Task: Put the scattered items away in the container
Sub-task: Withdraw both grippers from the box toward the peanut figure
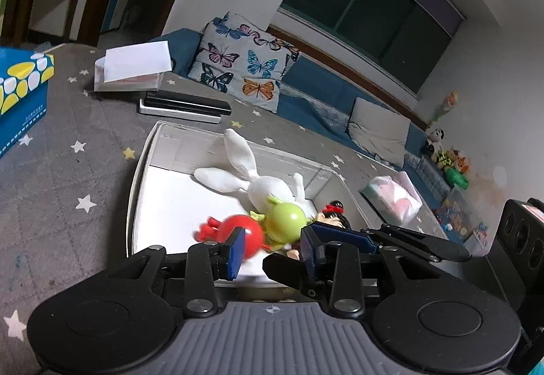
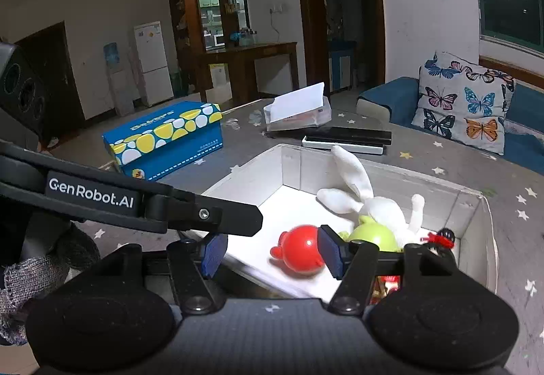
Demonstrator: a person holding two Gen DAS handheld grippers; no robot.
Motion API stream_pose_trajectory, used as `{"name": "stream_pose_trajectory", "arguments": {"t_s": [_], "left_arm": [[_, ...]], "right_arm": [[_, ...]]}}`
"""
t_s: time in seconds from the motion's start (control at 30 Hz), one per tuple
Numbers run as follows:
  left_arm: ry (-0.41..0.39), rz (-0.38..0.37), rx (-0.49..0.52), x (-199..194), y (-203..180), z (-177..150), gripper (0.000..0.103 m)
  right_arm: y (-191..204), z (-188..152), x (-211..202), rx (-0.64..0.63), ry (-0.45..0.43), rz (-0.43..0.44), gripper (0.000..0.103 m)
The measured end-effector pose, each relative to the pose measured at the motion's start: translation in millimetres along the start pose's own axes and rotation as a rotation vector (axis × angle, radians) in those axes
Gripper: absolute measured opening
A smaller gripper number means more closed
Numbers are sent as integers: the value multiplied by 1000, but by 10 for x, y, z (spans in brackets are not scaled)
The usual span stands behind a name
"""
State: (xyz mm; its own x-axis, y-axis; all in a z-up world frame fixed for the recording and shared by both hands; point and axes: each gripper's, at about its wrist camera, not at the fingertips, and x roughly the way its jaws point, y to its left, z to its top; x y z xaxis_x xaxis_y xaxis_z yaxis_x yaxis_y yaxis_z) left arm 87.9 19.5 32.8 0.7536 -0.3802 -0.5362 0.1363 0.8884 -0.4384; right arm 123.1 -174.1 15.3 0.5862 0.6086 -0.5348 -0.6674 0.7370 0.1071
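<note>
A white open box (image 1: 136,191) (image 2: 292,167) sits on the grey star-patterned cloth. Inside lie a white plush rabbit (image 1: 244,177) (image 2: 367,201), a green round toy (image 1: 284,218) (image 2: 372,235), a red round toy (image 1: 244,234) (image 2: 301,249) and a dark-haired doll with a red bow (image 1: 335,215) (image 2: 440,237). My left gripper (image 1: 273,251) is open and empty just above the box's near edge, the red toy beyond its left finger. My right gripper (image 2: 272,252) is open and empty over the box, the red toy lying between and below its fingers.
A blue and yellow carton (image 2: 166,137) (image 1: 20,92) stands to the left. A clear case with white paper (image 2: 299,111) (image 1: 132,69) and stacked black and white flat boxes (image 2: 346,138) (image 1: 183,108) lie behind the box. A tissue pack (image 1: 392,196) lies right. A butterfly cushion (image 2: 462,103) rests on the sofa.
</note>
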Motion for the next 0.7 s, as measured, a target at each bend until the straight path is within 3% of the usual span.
{"name": "stream_pose_trajectory", "arguments": {"t_s": [0.7], "left_arm": [[86,1,43,-142,-141,-482,38]], "right_arm": [[314,-524,-384,7,-7,-64,77]]}}
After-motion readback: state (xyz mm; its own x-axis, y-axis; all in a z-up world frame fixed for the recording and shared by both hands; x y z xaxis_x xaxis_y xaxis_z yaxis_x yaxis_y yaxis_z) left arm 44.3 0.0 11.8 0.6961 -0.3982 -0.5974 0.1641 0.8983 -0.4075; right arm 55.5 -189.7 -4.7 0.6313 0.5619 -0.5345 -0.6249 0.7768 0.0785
